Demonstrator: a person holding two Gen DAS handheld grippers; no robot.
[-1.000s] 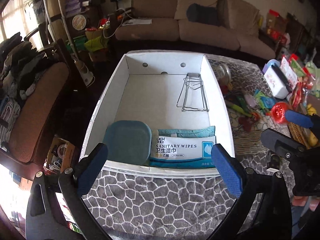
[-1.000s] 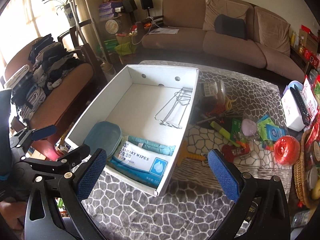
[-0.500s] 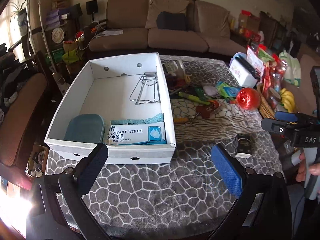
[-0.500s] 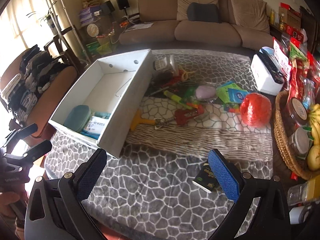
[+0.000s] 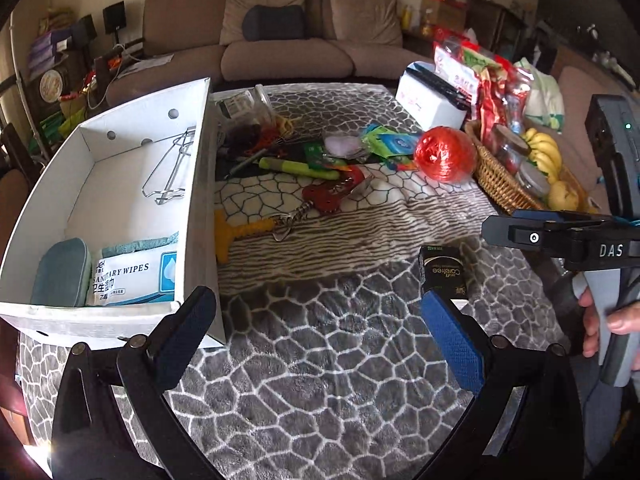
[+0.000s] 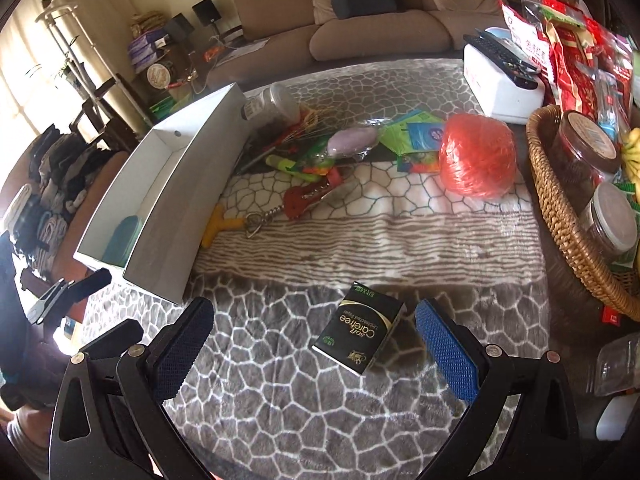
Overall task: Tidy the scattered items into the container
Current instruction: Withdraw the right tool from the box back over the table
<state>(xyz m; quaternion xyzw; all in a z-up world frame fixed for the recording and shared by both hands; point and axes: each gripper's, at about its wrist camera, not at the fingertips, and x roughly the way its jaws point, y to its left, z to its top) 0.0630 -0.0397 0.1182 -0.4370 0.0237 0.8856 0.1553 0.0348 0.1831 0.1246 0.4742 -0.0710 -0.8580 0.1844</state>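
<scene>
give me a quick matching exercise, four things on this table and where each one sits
Things:
1. wire rack
2. black Carefree box
3. bananas
4. yellow scraper

Places:
a. in the wicker basket
b. on the grey cloth between the right tongs
c. inside the white box
d. just outside the white box's right wall

Pairs: 1-c, 2-b, 3-a, 4-d

A lived-in home living rm: brown sofa (image 5: 280, 40) w/ cushions along the back wall, speakers (image 6: 208, 10) and a plant beside it, clothes heaped on an armchair (image 6: 52, 176) by a bright window. Low table under a patterned blanket (image 5: 340, 360); wicker basket (image 5: 500, 176) w/ bananas, jars, snack packs.
</scene>
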